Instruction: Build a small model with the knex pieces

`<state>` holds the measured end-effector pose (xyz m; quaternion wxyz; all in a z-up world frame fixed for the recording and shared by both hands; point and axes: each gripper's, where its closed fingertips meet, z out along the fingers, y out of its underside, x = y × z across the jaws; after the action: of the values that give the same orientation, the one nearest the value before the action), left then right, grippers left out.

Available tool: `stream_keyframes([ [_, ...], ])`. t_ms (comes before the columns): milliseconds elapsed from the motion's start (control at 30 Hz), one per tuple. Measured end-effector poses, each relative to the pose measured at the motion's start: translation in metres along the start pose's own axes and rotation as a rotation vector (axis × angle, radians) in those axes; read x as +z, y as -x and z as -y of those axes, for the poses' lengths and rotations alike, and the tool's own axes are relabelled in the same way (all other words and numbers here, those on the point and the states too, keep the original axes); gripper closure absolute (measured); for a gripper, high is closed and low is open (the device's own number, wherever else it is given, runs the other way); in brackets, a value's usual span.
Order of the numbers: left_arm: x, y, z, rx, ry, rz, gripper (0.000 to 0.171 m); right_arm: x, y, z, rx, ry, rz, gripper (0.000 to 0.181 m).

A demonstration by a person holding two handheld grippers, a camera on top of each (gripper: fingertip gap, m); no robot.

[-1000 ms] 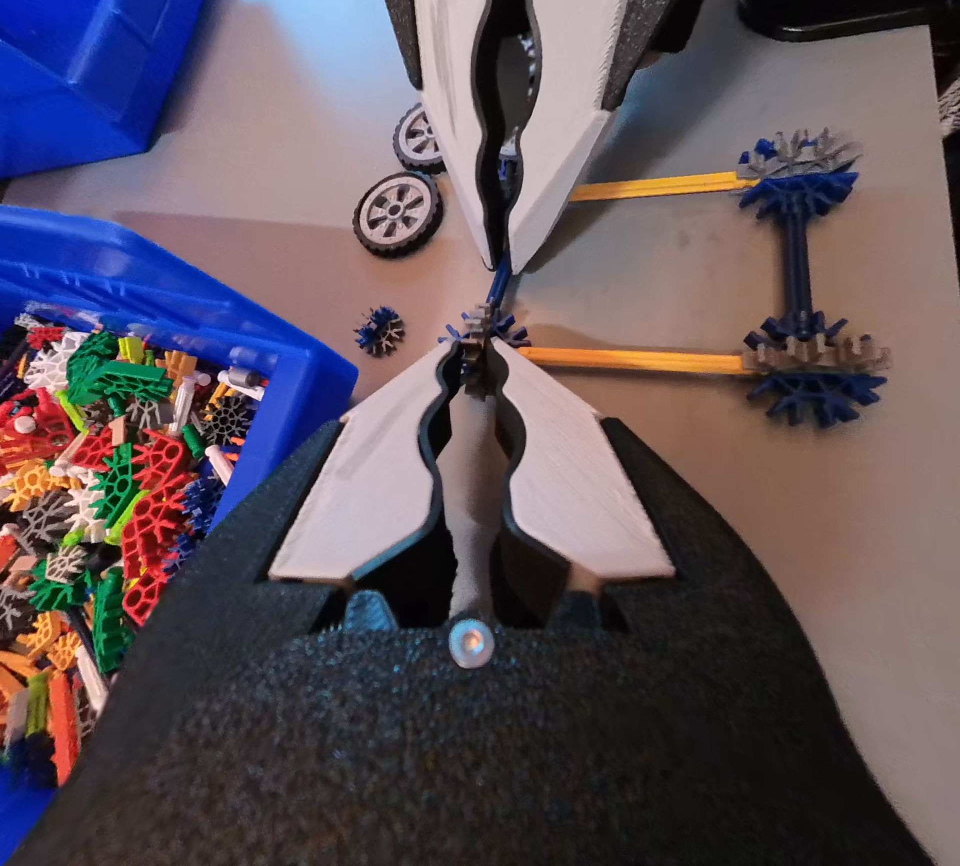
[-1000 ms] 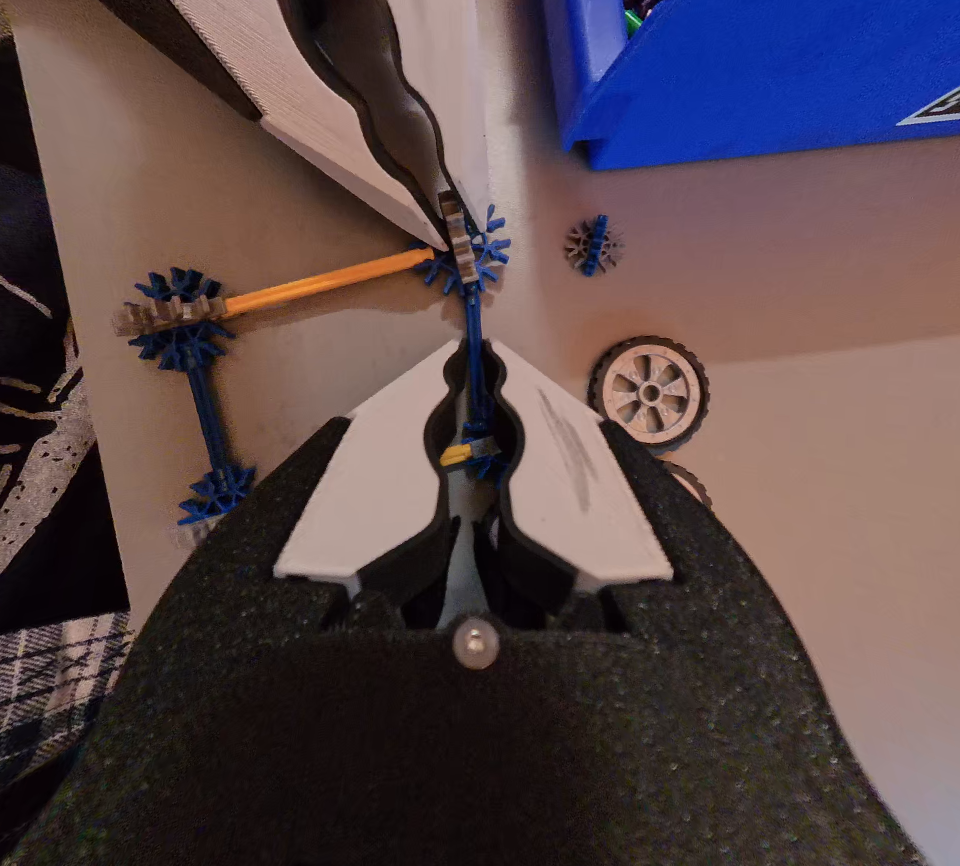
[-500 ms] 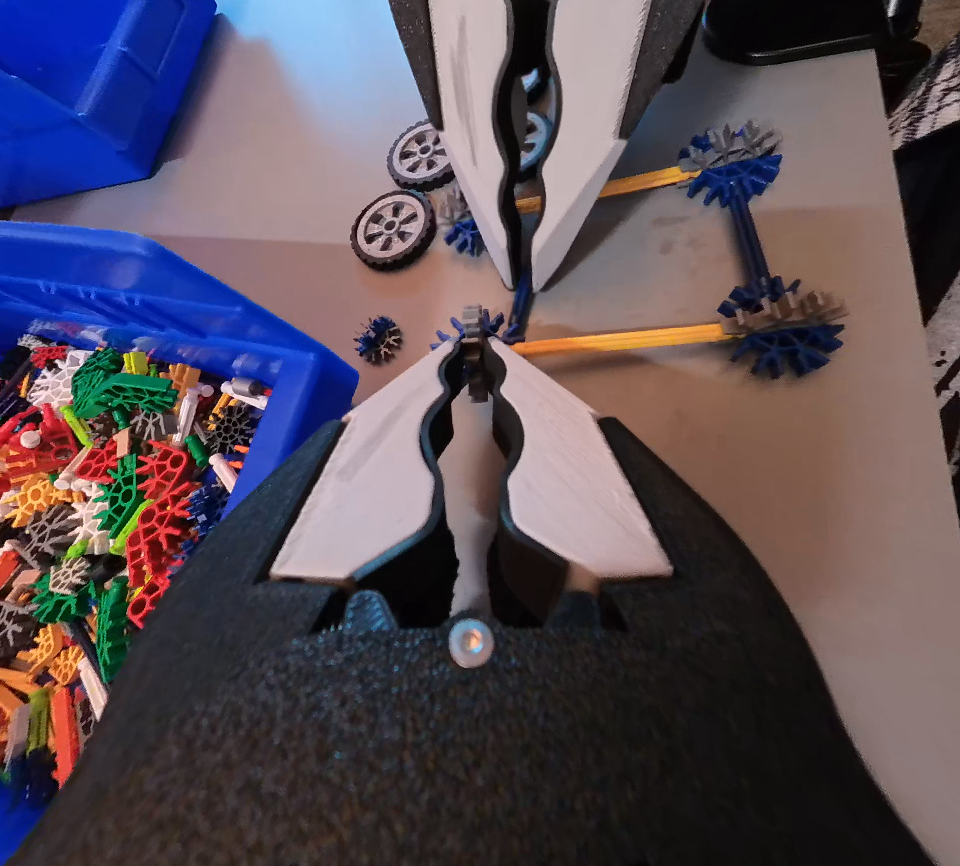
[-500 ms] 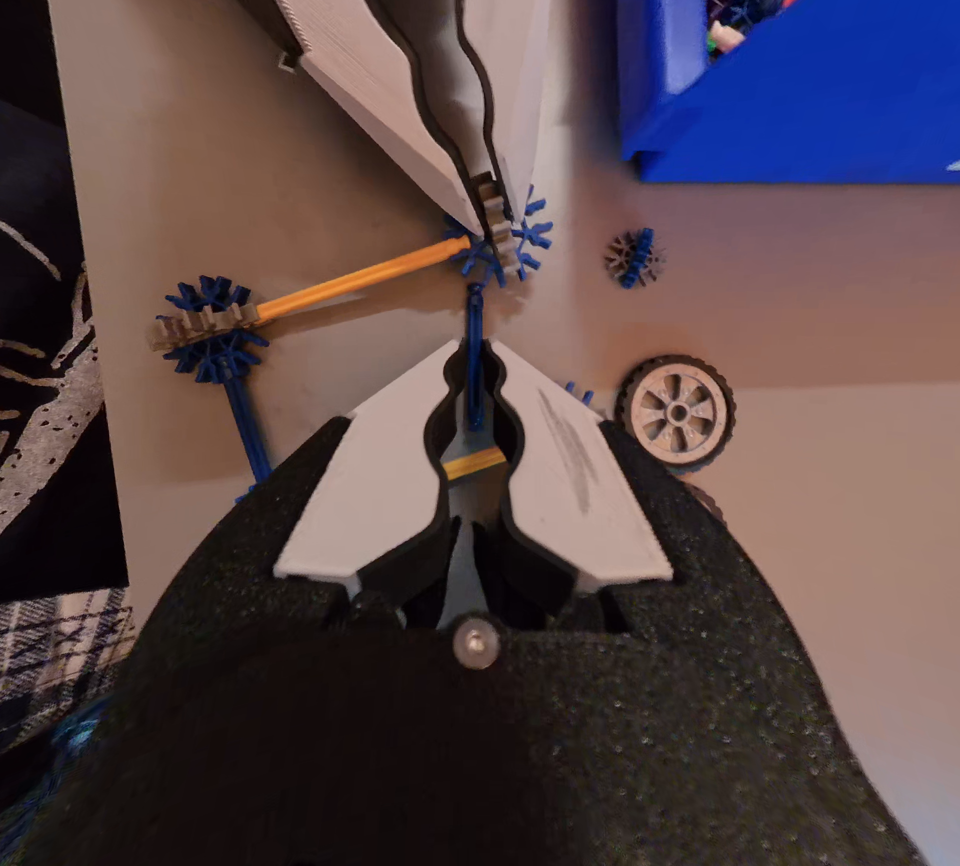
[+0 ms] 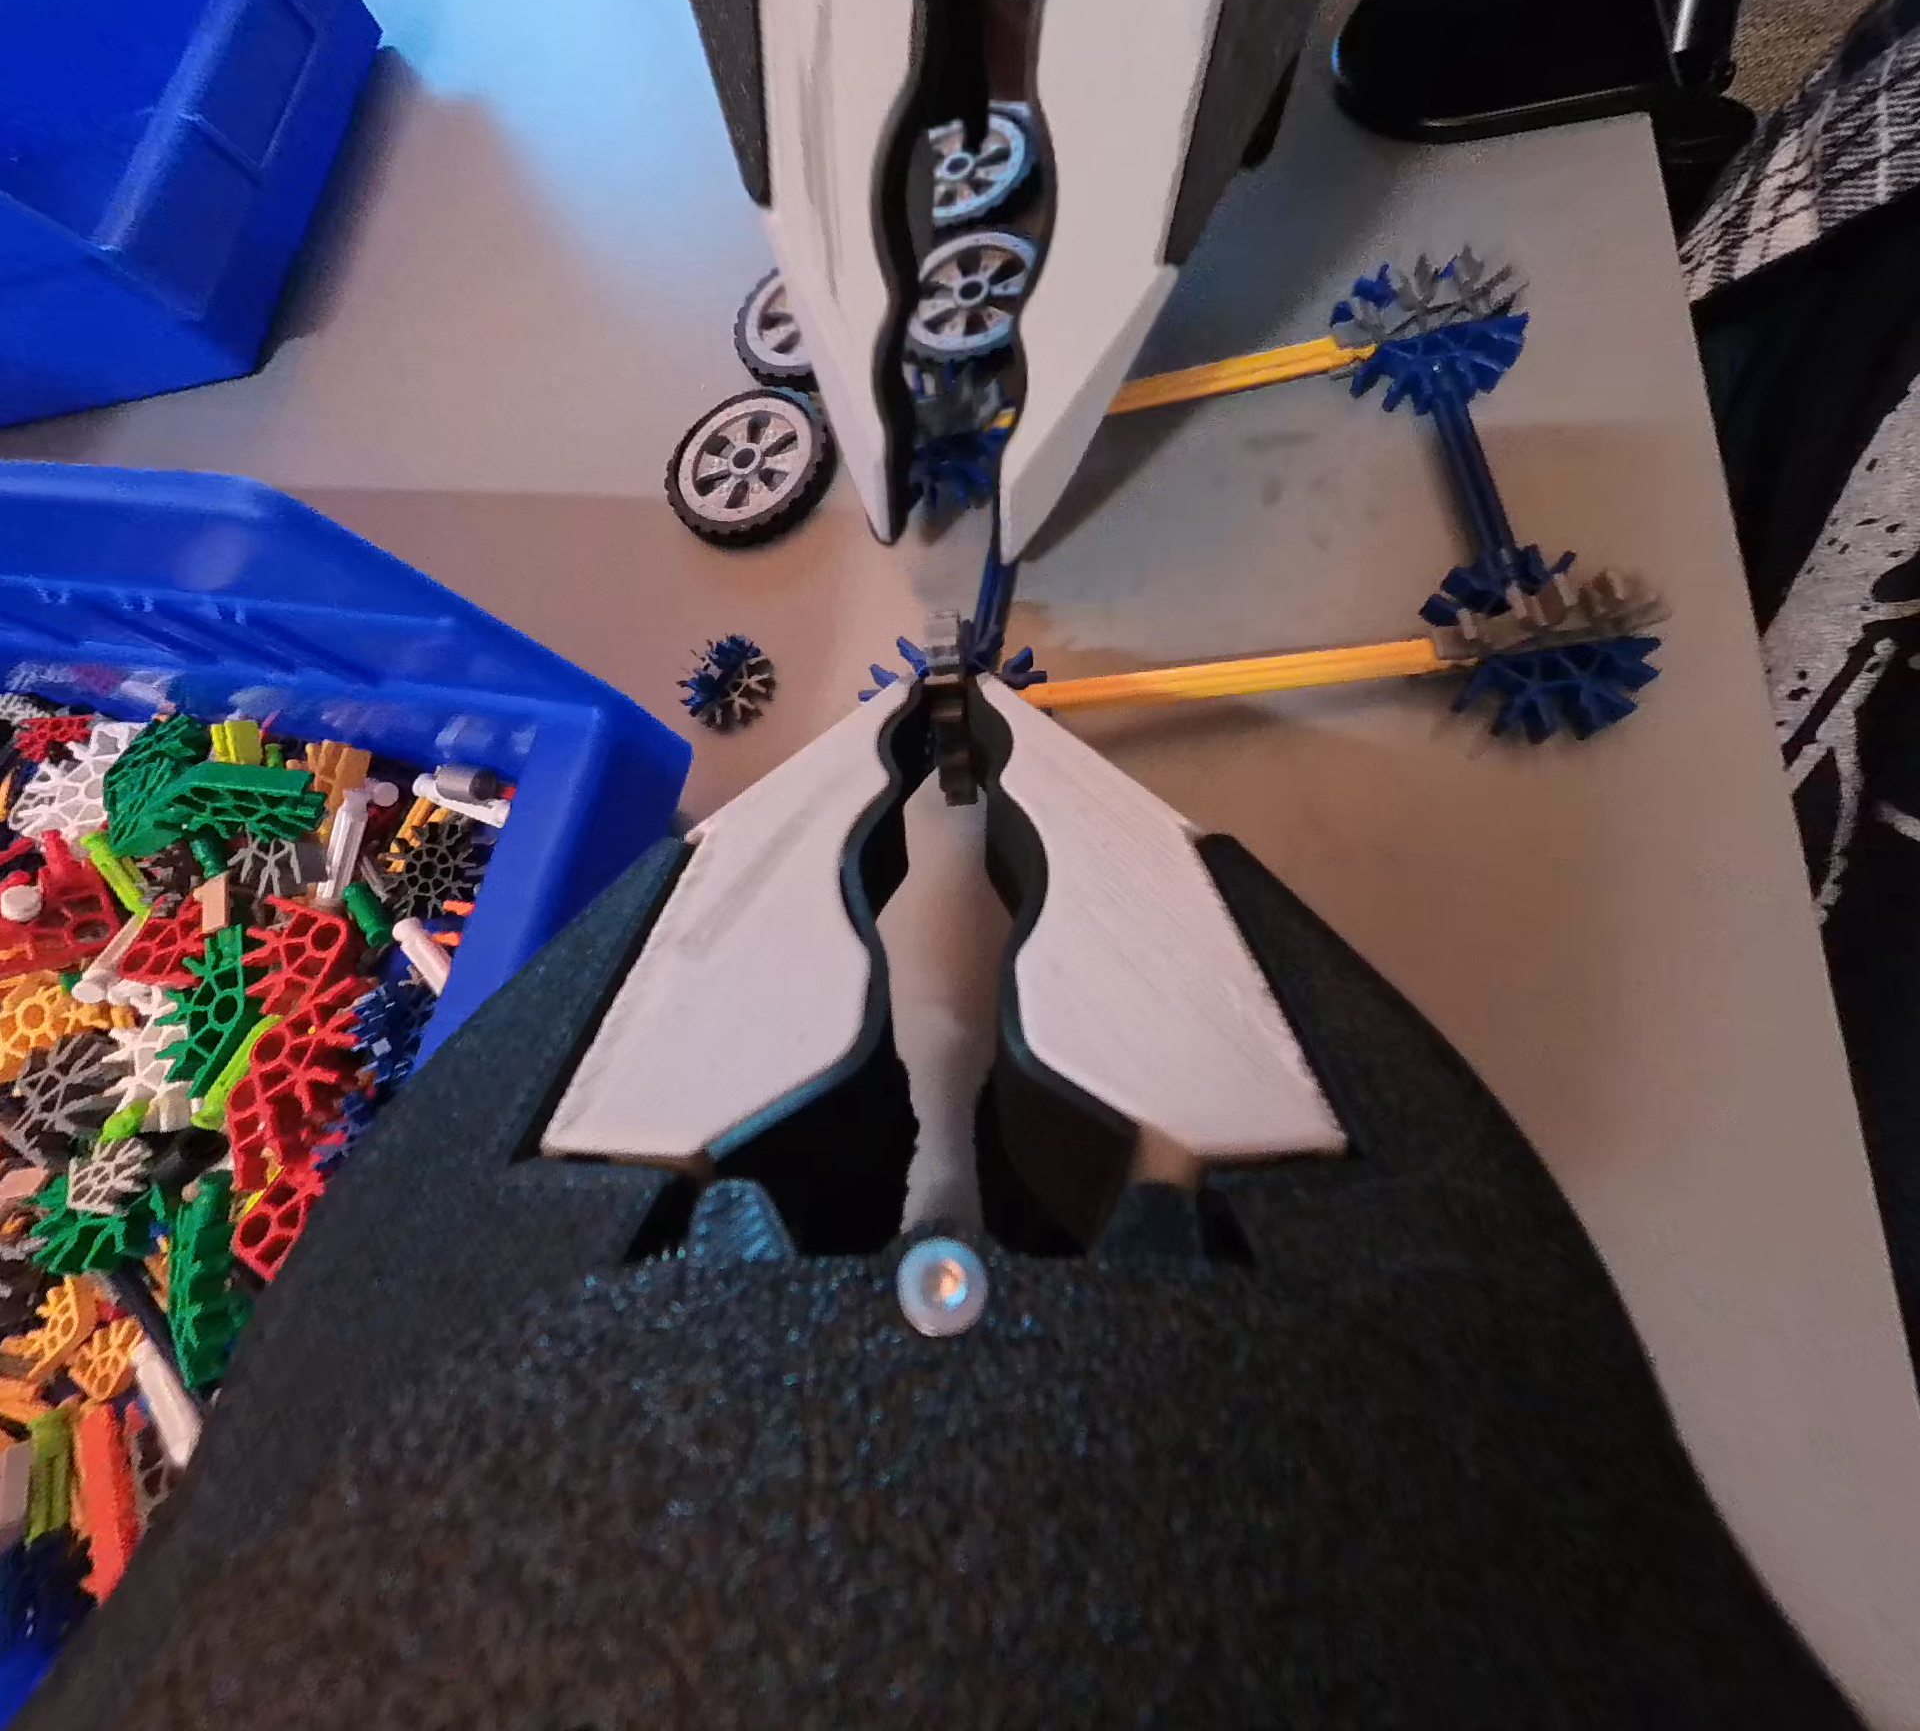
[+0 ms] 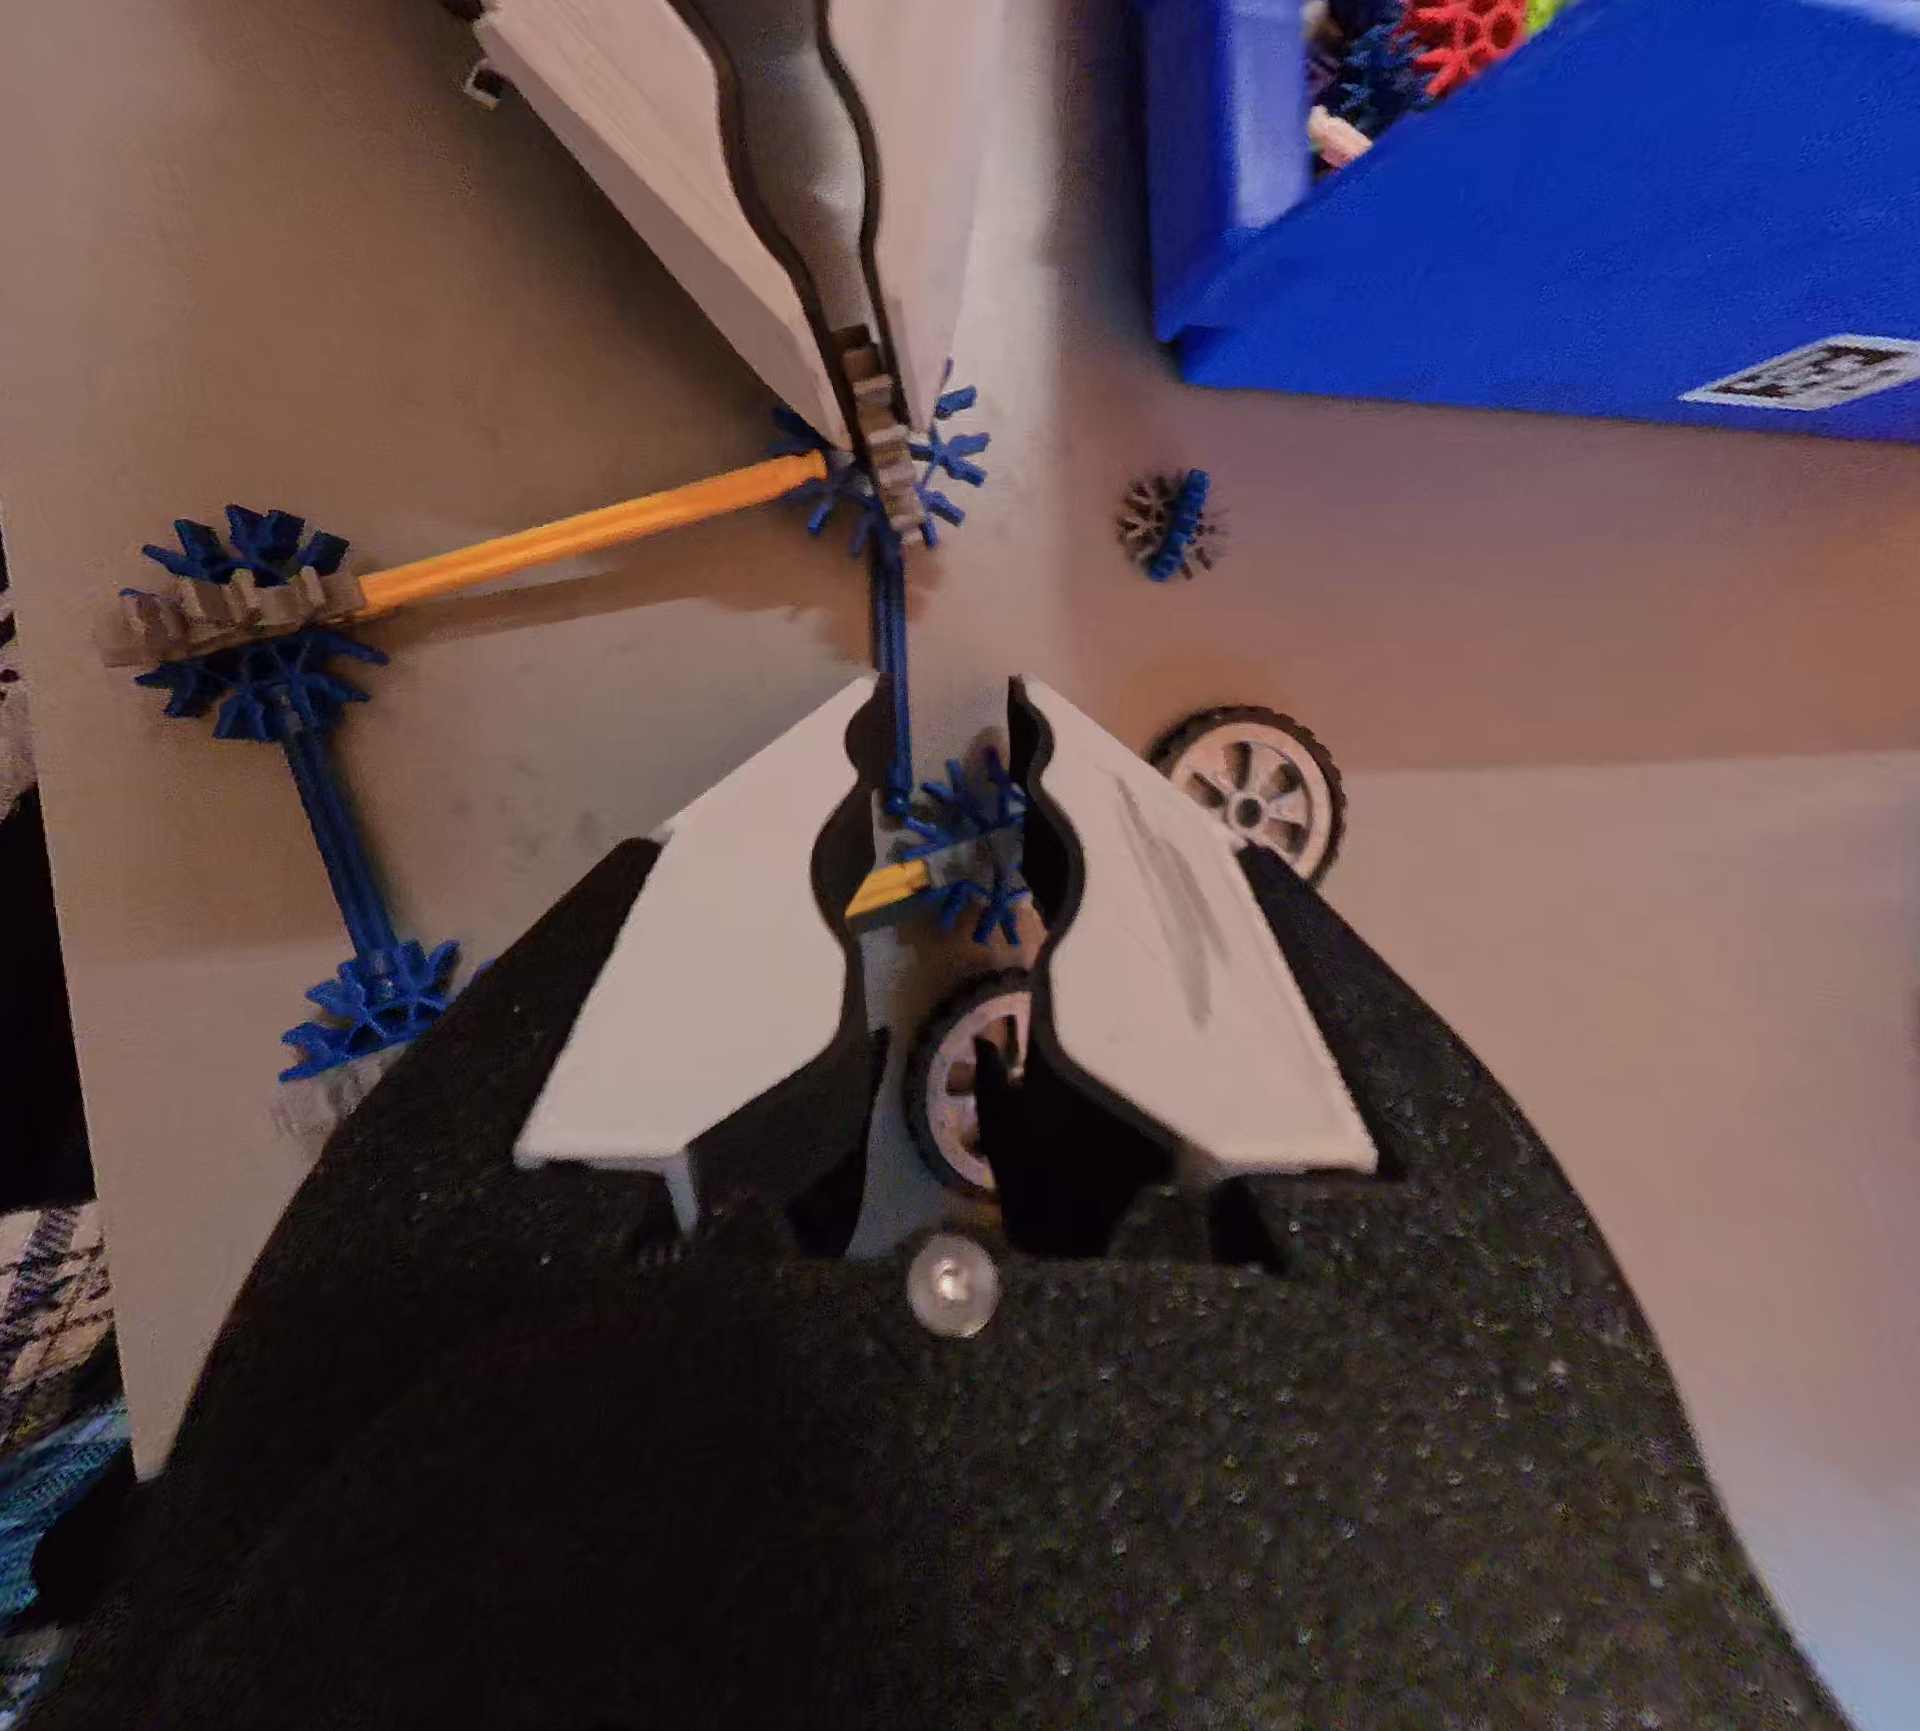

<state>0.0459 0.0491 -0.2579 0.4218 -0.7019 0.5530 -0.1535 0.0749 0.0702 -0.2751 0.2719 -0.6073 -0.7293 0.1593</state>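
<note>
- Rod frame [image 5: 1236, 671] (yellow + blue rods, blue/grey connectors) lies flat on surface [image 5: 1351, 1006].
- Left claw [image 5: 948, 689] clamped on frame's near grey connector [image 6: 883, 434].
- Right claw [image 6: 940, 694] parted, holds nothing; blue rod [image 6: 891, 632] runs between its tips.
- Wheels [image 5: 748, 466], loose connector [image 5: 727, 682] near; blue bin [image 5: 582, 725] w/ parts beside.

Glossy plastic bin [image 5: 582, 746], matt smooth table [image 5: 1351, 954], grainy black tongs [image 5: 948, 694] housing.
</note>
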Motion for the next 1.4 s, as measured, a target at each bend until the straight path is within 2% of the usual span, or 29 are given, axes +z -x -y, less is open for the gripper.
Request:
stream_keyframes([
  [133,-0.002,0.002,-0.001,-0.010,-0.001,-0.001,0.167,-0.011,-0.012,-0.002,0.065,-0.015,-0.018,0.156],
  [267,-0.003,0.002,-0.002,-0.019,-0.009,-0.019,0.167,-0.015,-0.017,-0.016,0.138,0.031,0.002,0.156],
  [600,-0.002,0.003,-0.001,-0.013,-0.015,-0.015,0.167,-0.021,-0.013,-0.015,0.145,0.018,0.031,0.157],
  [800,-0.002,0.001,0.000,-0.007,-0.022,-0.024,0.167,-0.018,-0.008,-0.019,0.132,0.040,0.051,0.141],
  [1000,-0.003,-0.001,0.002,0.004,-0.031,-0.031,0.167,-0.012,-0.003,-0.024,0.124,0.066,0.072,0.144],
  [1400,-0.012,-0.001,0.004,-0.001,-0.035,-0.045,0.167,-0.026,0.001,-0.007,0.146,-0.010,0.066,0.146],
])
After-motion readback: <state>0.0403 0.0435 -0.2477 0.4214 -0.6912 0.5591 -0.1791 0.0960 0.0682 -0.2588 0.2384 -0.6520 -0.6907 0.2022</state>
